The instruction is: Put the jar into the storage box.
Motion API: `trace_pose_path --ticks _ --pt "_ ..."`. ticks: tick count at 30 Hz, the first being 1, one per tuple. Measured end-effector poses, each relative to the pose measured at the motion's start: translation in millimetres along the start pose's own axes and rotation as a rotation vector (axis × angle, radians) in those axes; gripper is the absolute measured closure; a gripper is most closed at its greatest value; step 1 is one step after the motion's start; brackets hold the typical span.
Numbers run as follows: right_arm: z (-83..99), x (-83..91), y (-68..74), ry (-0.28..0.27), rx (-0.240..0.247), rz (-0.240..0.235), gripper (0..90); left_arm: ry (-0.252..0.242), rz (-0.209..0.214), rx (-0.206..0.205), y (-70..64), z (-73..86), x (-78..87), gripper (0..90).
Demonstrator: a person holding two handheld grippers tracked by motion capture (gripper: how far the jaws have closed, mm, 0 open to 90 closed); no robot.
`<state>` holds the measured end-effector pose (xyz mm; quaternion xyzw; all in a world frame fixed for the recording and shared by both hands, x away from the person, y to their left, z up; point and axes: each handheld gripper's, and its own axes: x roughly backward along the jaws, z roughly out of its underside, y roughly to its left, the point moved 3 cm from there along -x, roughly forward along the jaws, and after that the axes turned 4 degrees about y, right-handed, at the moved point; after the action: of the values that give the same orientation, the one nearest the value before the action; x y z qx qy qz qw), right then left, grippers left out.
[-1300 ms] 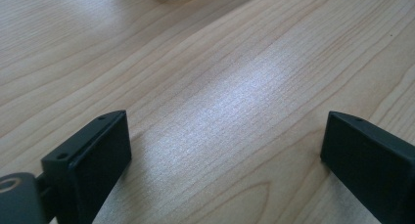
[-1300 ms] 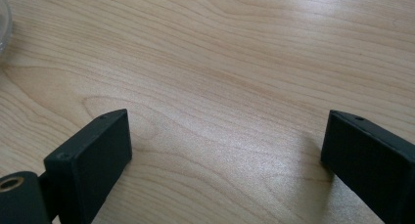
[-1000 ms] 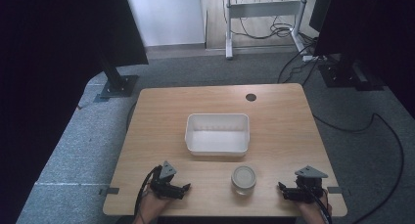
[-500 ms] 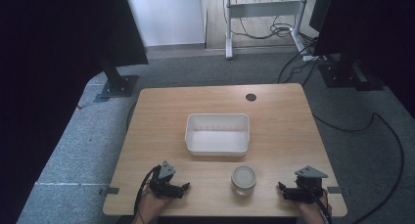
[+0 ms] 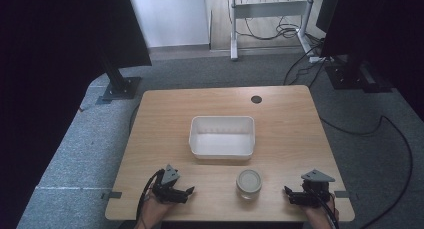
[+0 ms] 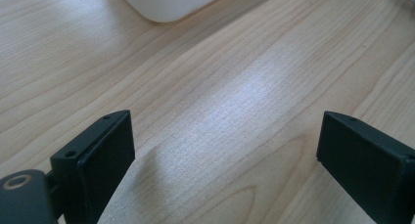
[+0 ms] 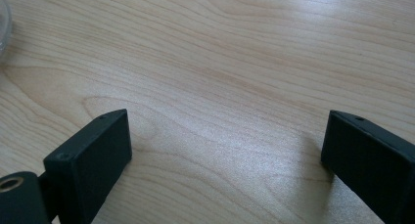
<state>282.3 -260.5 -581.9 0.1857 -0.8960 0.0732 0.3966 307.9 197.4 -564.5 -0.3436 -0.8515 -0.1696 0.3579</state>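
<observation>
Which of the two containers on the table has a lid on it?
The small round jar near the front edge; the white rectangular tub behind it is open.

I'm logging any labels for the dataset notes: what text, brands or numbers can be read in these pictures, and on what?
None: no readable text anywhere.
White tub: plain, no label seen.
Jar: lid bare; any marking too small to tell.
Left gripper and right gripper: no print visible.
Table: bare wood grain.
</observation>
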Motion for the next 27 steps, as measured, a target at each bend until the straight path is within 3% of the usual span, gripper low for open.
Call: trace_pose_path --ticks 12,27 --pt "0.0 -0.1 0.0 0.0 0.0 0.001 3.8 -0.03 0.063 -0.029 -12.0 -10.9 3.7 6.1" --pt "0.1 0.0 0.2 0.0 -0.004 0.003 3.7 -0.06 0.11 -0.058 -24.7 -23.6 5.0 6.0"
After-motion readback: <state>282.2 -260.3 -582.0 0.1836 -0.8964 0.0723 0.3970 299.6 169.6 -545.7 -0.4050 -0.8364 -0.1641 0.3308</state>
